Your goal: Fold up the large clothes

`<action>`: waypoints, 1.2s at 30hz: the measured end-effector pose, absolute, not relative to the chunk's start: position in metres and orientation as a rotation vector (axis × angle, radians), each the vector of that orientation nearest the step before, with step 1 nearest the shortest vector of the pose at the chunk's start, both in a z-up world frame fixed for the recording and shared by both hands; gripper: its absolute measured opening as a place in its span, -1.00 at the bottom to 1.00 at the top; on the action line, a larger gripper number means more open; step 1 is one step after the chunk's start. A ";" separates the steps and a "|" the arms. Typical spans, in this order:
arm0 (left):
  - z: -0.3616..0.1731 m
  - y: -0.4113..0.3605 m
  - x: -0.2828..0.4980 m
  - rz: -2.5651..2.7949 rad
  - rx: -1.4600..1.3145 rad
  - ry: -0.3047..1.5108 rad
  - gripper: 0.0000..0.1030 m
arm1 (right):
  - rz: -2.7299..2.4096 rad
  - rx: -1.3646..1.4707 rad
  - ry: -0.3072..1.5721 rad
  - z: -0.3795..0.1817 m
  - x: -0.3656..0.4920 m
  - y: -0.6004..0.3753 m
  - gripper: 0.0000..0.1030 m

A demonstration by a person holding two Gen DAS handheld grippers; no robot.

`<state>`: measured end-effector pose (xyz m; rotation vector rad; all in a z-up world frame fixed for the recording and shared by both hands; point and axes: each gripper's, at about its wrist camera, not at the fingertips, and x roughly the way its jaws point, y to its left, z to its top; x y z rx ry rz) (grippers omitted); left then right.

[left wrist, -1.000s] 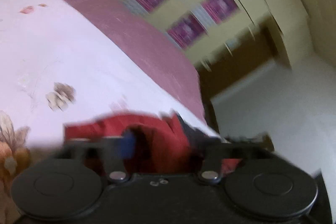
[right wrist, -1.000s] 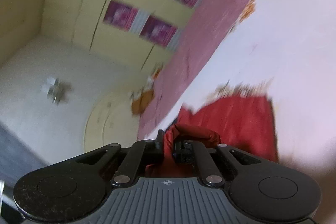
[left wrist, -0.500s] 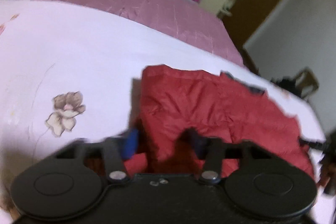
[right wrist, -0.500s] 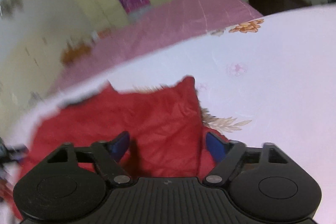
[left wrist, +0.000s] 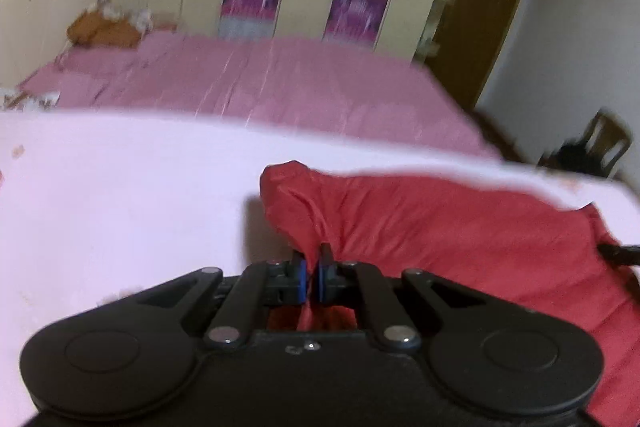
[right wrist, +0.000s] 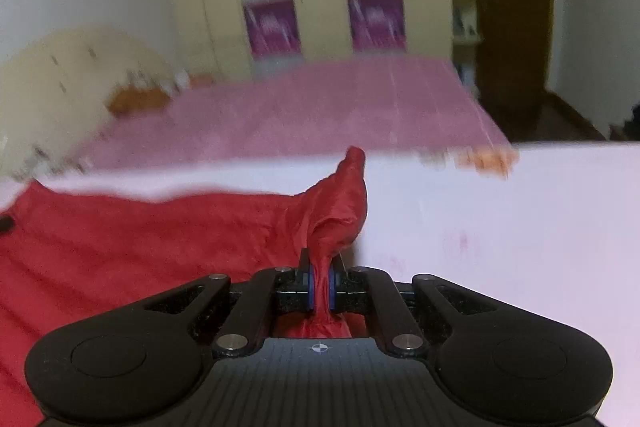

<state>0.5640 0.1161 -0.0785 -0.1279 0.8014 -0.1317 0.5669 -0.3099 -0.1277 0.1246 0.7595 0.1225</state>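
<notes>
1. The red garment [left wrist: 460,227] lies spread on the white bed sheet [left wrist: 120,195], running toward 3 o'clock in the left view.
2. The left hand-held gripper [left wrist: 311,267] has just closed and pinches one bunched corner.
3. The right hand-held gripper [right wrist: 320,285] has likewise clamped the opposite corner.
4. Step: corners gripped. Next, probably lift both evenly and carry them over toward 12 o'clock.

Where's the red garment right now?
The red garment lies spread on the white sheet, right of centre in the left wrist view, left in the right wrist view. The left gripper and right gripper each pinch a bunched corner.
</notes>
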 end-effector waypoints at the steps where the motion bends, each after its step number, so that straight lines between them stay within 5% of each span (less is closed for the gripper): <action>1: -0.089 0.114 0.567 -0.129 -0.120 0.829 -0.89 | 0.123 0.124 0.792 -0.140 0.568 -0.310 -0.89; 11: -0.090 0.102 0.559 -0.104 -0.033 0.812 -0.84 | 0.122 0.150 0.776 -0.153 0.560 -0.313 -0.88; 12: -0.087 0.103 0.559 -0.094 -0.037 0.813 -0.60 | 0.124 0.157 0.780 -0.148 0.557 -0.312 -0.80; 13: -0.083 0.105 0.556 -0.054 -0.024 0.810 -0.01 | 0.113 0.165 0.786 -0.138 0.559 -0.312 -0.64; 15: -0.074 0.106 0.545 0.023 -0.015 0.762 0.97 | 0.034 0.120 0.780 -0.124 0.556 -0.314 0.54; 16: -0.062 0.110 0.530 0.031 -0.028 0.700 0.94 | 0.013 0.112 0.719 -0.115 0.546 -0.318 0.90; 18: -0.044 0.112 0.504 0.020 -0.041 0.653 0.81 | 0.043 0.115 0.705 -0.100 0.530 -0.324 0.82; 20: -0.027 0.104 0.472 -0.015 -0.083 0.619 0.76 | 0.070 0.078 0.665 -0.081 0.504 -0.320 0.31; 27: -0.022 0.049 0.369 -0.017 -0.144 0.636 0.80 | 0.059 0.253 0.638 -0.069 0.400 -0.309 0.32; 30: -0.027 0.055 0.336 0.106 -0.245 0.653 0.82 | 0.001 0.399 0.664 -0.073 0.360 -0.318 0.69; 36: -0.052 0.090 0.300 0.193 -0.620 0.692 0.60 | -0.024 0.745 0.686 -0.093 0.306 -0.350 0.68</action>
